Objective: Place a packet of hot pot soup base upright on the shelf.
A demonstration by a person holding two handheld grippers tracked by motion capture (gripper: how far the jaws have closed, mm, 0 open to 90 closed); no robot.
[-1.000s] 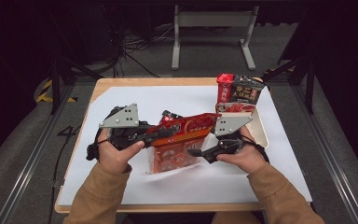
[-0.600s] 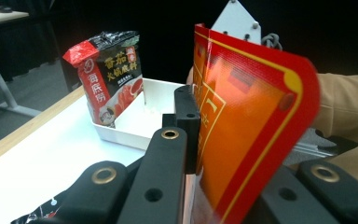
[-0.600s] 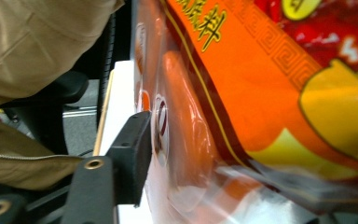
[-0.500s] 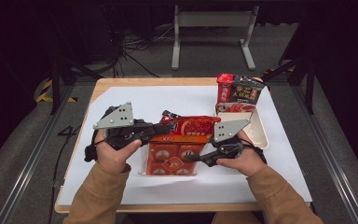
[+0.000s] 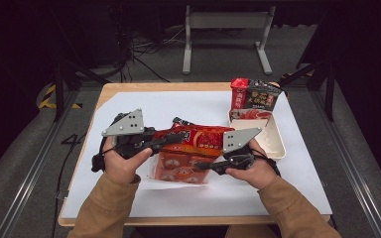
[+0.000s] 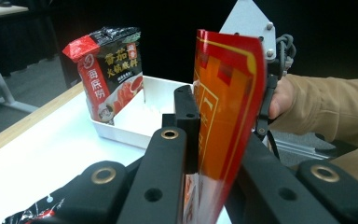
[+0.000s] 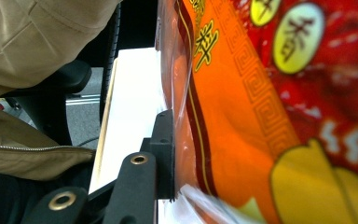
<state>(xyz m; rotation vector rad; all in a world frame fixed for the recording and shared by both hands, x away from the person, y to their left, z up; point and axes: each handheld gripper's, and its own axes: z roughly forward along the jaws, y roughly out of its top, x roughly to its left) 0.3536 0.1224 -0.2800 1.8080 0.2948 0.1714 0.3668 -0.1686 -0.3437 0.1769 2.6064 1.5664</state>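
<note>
At the near edge of the table (image 5: 129,89), covered by a white sheet (image 5: 278,188), two tan sleeves are seen coming in from below. The left gripper (image 5: 166,141) is clamped on the upper left edge of a red and orange snack packet (image 5: 198,136); in the left gripper view that edge (image 6: 226,107) is seen pinched upright between the two black jaws. The right gripper (image 5: 203,166) is held at the packet's lower right side, and its jaws have just been closing with the packet's edge (image 7: 242,116) between them. One jaw is seen right against the clear seal in the right gripper view, but the other is hidden behind the film, so a firm grip cannot be confirmed. The packet is held just above the sheet, between the two hands, near the table's middle. Farther back, to the right, a white tray (image 5: 278,141) is set on the sheet, and a red and black noodle packet (image 5: 253,96) is stood upright at its far end.
</note>
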